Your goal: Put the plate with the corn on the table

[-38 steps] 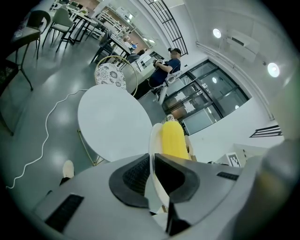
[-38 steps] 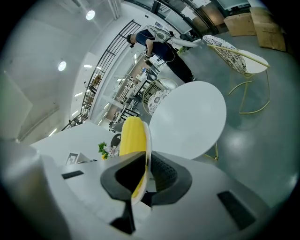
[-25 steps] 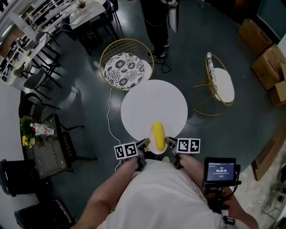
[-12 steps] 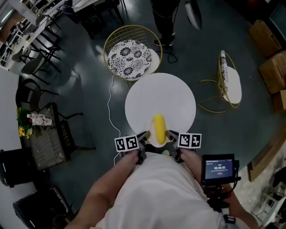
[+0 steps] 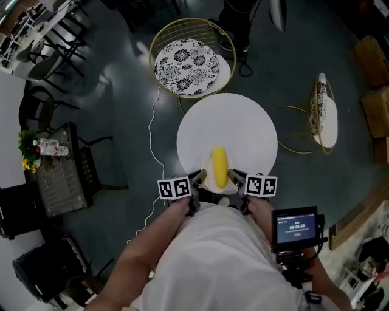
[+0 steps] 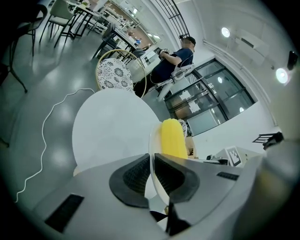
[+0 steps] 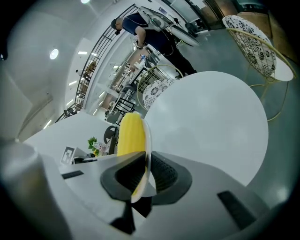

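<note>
A yellow corn cob (image 5: 219, 167) lies on a white plate (image 5: 210, 187) at the near edge of the round white table (image 5: 228, 124). My left gripper (image 5: 197, 179) is shut on the plate's left rim and my right gripper (image 5: 236, 177) on its right rim. In the left gripper view the thin plate rim (image 6: 151, 150) runs between the dark pads (image 6: 136, 177) of the left gripper (image 6: 152, 176), with the corn (image 6: 172, 138) beyond and the table (image 6: 112, 126) below. The right gripper (image 7: 146, 176) clamps the plate rim (image 7: 148, 136) beside the corn (image 7: 130, 133), over the table (image 7: 211, 122). Whether the plate touches the table is unclear.
A wire chair with a patterned cushion (image 5: 189, 58) stands beyond the table, and another chair (image 5: 325, 112) at its right. A person (image 5: 243, 12) stands at the far side. A white cable (image 5: 155, 133) runs over the floor. A dark side table (image 5: 58, 176) is at the left.
The table has come closer and the plate with the corn has moved forward over its near edge. Both grippers have kept their hold on the rim.
</note>
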`<state>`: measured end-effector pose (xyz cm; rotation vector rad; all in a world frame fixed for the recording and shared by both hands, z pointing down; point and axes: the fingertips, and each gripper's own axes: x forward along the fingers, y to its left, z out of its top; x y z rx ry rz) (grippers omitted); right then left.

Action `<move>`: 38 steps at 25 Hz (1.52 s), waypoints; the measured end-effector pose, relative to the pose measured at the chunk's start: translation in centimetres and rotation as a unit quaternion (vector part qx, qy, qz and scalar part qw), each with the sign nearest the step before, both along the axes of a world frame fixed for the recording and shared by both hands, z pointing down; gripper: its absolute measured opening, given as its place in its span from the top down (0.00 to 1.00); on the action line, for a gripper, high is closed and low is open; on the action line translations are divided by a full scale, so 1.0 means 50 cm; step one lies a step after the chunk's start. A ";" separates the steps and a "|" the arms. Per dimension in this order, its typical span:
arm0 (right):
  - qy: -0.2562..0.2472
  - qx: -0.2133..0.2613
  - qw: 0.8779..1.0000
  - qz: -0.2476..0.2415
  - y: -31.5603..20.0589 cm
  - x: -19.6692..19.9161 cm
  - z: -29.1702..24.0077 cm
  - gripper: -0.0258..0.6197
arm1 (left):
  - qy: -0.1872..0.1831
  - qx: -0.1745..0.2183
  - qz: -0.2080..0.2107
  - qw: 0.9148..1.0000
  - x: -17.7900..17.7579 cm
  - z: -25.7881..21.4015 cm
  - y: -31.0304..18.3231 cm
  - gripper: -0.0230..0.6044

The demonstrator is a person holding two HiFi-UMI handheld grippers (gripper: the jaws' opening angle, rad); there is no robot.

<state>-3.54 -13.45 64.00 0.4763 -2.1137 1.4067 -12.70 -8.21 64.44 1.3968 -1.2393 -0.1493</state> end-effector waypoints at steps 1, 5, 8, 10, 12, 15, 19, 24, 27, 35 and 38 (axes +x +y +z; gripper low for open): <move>0.002 0.000 1.000 -0.004 0.000 -0.005 0.001 0.89 | -0.001 -0.003 -0.002 1.000 -0.004 0.001 0.001 0.91; 0.008 -0.004 1.000 -0.013 -0.001 -0.033 0.004 0.89 | -0.001 -0.011 -0.011 1.000 -0.031 -0.001 0.004 0.91; 0.010 -0.005 1.000 -0.020 -0.011 -0.056 0.014 0.89 | -0.006 -0.017 -0.014 1.000 -0.053 0.006 -0.004 0.91; 0.012 -0.010 1.000 -0.023 -0.032 -0.076 0.047 0.89 | -0.009 -0.023 -0.017 1.000 -0.072 0.037 -0.024 0.91; 0.017 -0.016 0.999 -0.023 -0.047 -0.094 0.074 0.89 | -0.010 -0.027 -0.021 0.999 -0.090 0.062 -0.039 0.91; 0.023 -0.015 0.999 -0.029 -0.056 -0.118 0.093 0.89 | -0.011 -0.034 -0.021 0.999 -0.113 0.082 -0.045 0.91; 0.033 -0.017 0.999 -0.033 -0.067 -0.144 0.119 0.89 | -0.021 -0.046 -0.012 0.999 -0.140 0.108 -0.059 0.91; 0.045 -0.019 0.998 -0.029 -0.088 -0.166 0.152 0.89 | -0.027 -0.057 0.007 0.998 -0.163 0.144 -0.083 0.91; 0.053 -0.022 0.998 -0.020 -0.096 -0.173 0.171 0.89 | -0.037 -0.064 0.026 0.997 -0.173 0.165 -0.098 0.91; 0.062 -0.020 0.998 0.013 -0.140 -0.208 0.207 0.89 | -0.075 -0.078 0.065 0.992 -0.217 0.206 -0.155 0.91; 0.066 -0.013 0.997 0.026 -0.166 -0.220 0.213 0.89 | -0.089 -0.079 0.073 0.990 -0.231 0.213 -0.183 0.91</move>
